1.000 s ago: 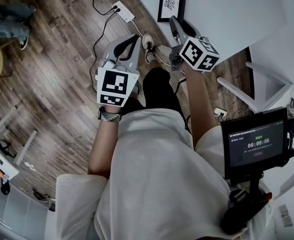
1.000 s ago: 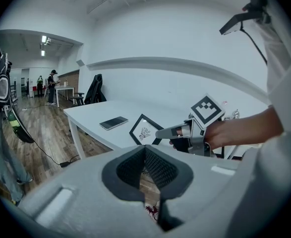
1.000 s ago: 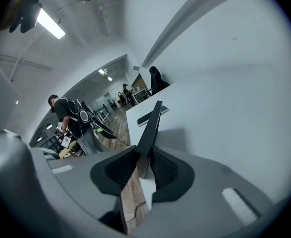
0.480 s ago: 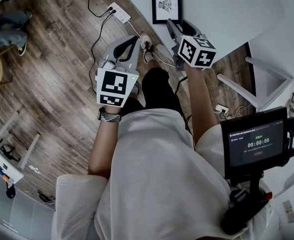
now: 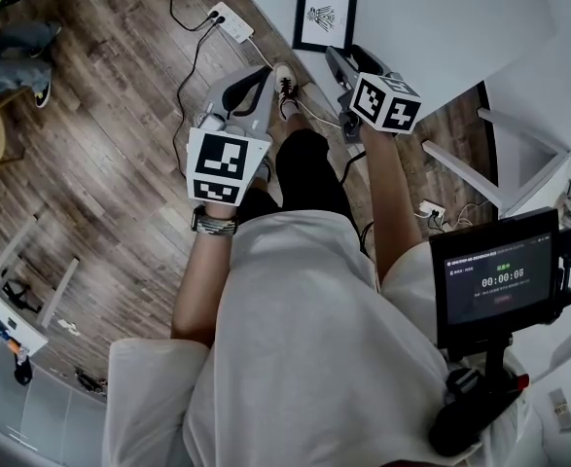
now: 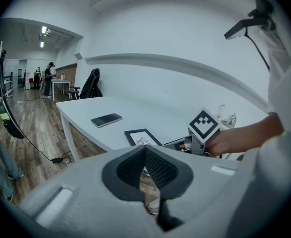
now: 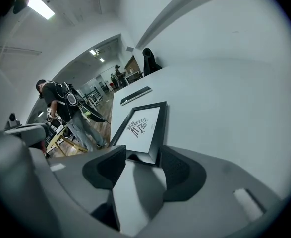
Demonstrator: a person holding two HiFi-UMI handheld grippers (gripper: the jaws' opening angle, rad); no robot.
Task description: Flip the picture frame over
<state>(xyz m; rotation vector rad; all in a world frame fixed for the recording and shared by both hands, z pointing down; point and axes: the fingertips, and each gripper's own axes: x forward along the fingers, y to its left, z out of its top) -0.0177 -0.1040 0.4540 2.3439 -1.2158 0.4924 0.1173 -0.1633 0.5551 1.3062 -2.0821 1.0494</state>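
The picture frame (image 5: 325,15), black with a white print, lies face up near the edge of the white table (image 5: 441,27). My right gripper (image 5: 348,58) hovers just short of the frame's near end. Its jaws have just been opening and stand open. In the right gripper view the picture frame (image 7: 143,128) lies right ahead of my right gripper (image 7: 141,157), its near edge at the fingertips with no pad pressing on it. My left gripper (image 5: 256,76) hangs off the table's edge over the floor, shut and empty. The left gripper view shows my left gripper (image 6: 145,150) with its pads meeting and the picture frame (image 6: 142,138) beyond.
A dark phone (image 7: 136,95) lies on the table past the frame. On the wooden floor a white power strip (image 5: 238,22) with cables sits by the table's edge. A screen on a stand (image 5: 499,280) is at my right side. People stand far off in the room.
My right gripper has come down closer to the frame's near end and its jaws have spread wider. The left gripper has stayed where it was.
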